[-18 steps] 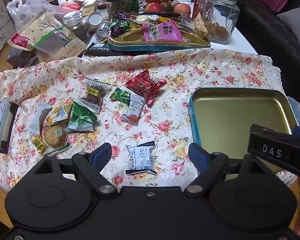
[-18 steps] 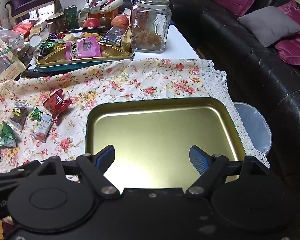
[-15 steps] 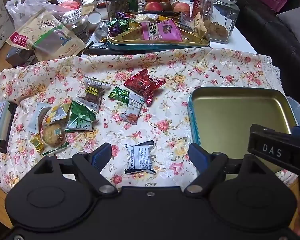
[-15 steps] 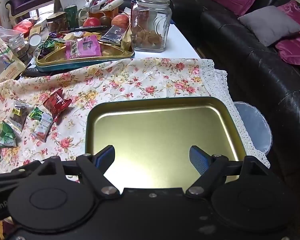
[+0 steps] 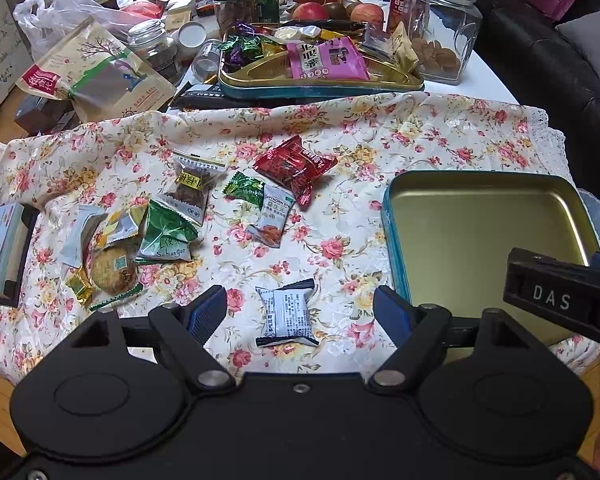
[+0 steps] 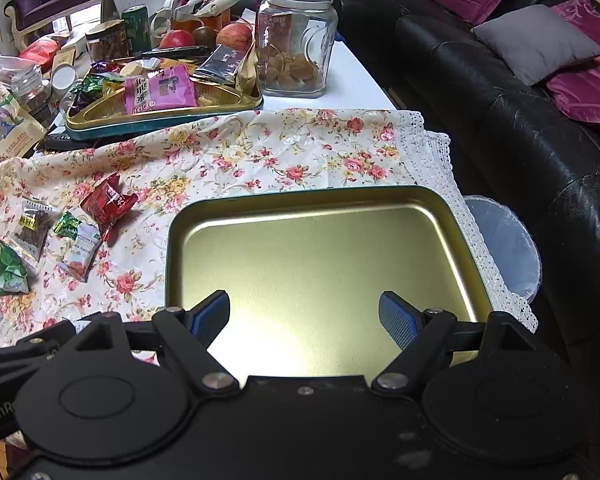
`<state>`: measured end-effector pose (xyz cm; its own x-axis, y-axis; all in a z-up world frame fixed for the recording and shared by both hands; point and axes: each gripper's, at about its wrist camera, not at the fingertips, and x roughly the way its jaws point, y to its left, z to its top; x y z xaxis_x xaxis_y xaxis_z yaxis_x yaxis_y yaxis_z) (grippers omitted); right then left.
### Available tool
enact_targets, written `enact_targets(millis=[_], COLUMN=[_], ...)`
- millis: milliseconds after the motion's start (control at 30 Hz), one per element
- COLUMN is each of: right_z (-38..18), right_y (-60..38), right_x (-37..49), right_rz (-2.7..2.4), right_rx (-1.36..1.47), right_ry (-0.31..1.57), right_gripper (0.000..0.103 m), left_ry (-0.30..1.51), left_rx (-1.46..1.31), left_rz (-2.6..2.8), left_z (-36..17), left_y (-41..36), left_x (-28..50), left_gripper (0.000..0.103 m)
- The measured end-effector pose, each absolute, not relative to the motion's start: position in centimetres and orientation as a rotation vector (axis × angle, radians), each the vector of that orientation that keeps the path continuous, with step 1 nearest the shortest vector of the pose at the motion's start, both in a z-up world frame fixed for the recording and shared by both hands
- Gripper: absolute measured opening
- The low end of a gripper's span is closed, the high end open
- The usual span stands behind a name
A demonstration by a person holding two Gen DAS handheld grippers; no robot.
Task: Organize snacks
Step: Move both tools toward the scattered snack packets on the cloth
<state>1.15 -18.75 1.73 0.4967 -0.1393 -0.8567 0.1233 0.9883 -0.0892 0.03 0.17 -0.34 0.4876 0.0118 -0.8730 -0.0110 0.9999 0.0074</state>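
On the flowered cloth [image 5: 340, 128] covering the near part of the bench, loose snack packets lie scattered, and none has yet been placed in the empty gold tin [image 6: 324, 264] with the teal wall that sits at the right of the cloth. Task status is judged to be at the opening step: selection and approach of a first packet. The left hand-held gripper [image 5: 300, 310] hangs over the cloth, tilted downward, released, its jaws spread wide with nothing between the pads; a white square packet [image 5: 287, 318] lies flat on the cloth directly below, framed between the two blue pads but not touched by them. Further off lie a red packet [image 5: 294, 168], a green packet [image 5: 166, 236], a clear packet of dark contents [image 5: 192, 188], a small green-and-white pair [image 5: 260, 208] and a round biscuit [image 5: 112, 270] at the left. The right hand-held gripper [image 6: 304, 318] is likewise released and carries nothing, poised above the near part of the tin's floor. A second tin [image 5: 320, 80], already loaded with sweets, stands beyond the cloth and appears not to be involved. The next move is judged to call for lowering the left jaws around the white packet, closing on its crimped sides without snagging the cloth, then carrying it right, over the tin's wall. The thin, flat wrapper may slip from a shallow grip.
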Motion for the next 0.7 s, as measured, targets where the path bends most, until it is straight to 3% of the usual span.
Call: enact_targets(millis=[700], right_z=[1.7], right_y=[-19.1], right_x=[1.2], right_rz=[-0.201], right_rx=[0.009], right_ry=[1.047], right_gripper=[0.085], left_ry=[1.068], left_rx=[-0.030], left_rz=[0.043], left_z=[0.0], left_y=[1.6], left_x=[0.3], left_gripper=[0.080])
